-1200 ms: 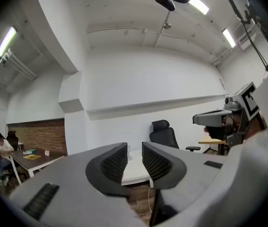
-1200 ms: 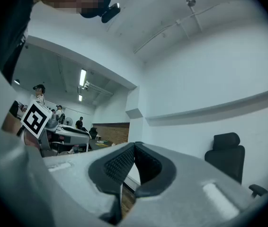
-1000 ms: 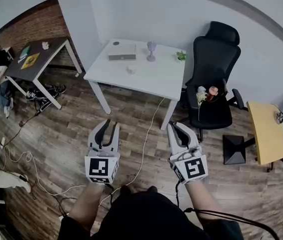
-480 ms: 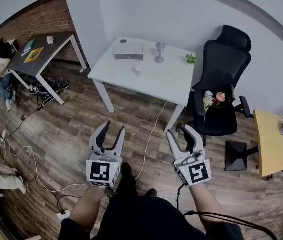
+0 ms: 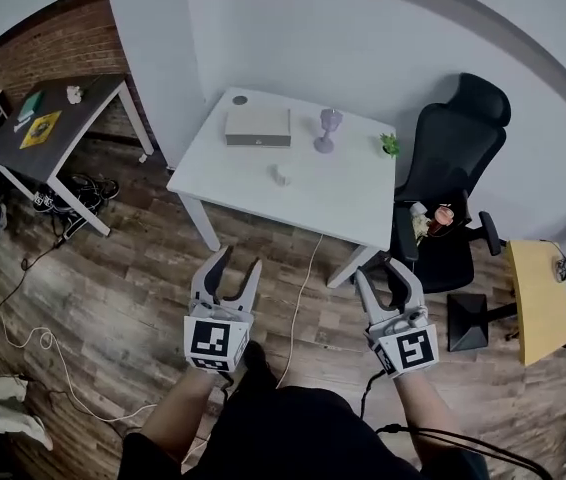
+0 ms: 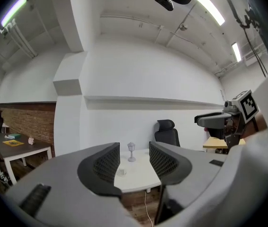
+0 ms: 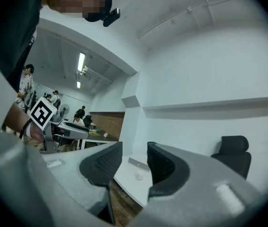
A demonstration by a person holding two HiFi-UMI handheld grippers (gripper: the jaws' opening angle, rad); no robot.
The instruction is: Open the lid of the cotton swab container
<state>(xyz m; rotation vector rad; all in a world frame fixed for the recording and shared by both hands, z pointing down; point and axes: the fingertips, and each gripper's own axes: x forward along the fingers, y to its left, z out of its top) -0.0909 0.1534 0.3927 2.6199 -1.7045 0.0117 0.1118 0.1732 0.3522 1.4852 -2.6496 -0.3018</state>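
You are standing on a wooden floor (image 5: 143,268), facing a white table (image 5: 333,193). It is lying ahead of both tools and is now sitting closer than a second ago, because you have been walking toward it. A black office chair (image 5: 458,158) is standing ahead and to the right of the right gripper (image 5: 378,270).

You are holding the left gripper (image 5: 240,260) and the right gripper level and side by side, both aiming at the table. Both sets of jaws have just been opening from fully closed. They are now standing apart with nothing between the pads, so both tools are released and empty.

A grey box (image 5: 257,126) and a purple ornament (image 5: 328,130) are resting on the table's far side. Nearer, ahead of the left gripper and well apart from it, what is probably the cotton swab container (image 5: 280,175) is sitting alone, too small to confirm. Its lid is not yet being touched. The approach and the opened jaws suggest you are readying to reach for it.
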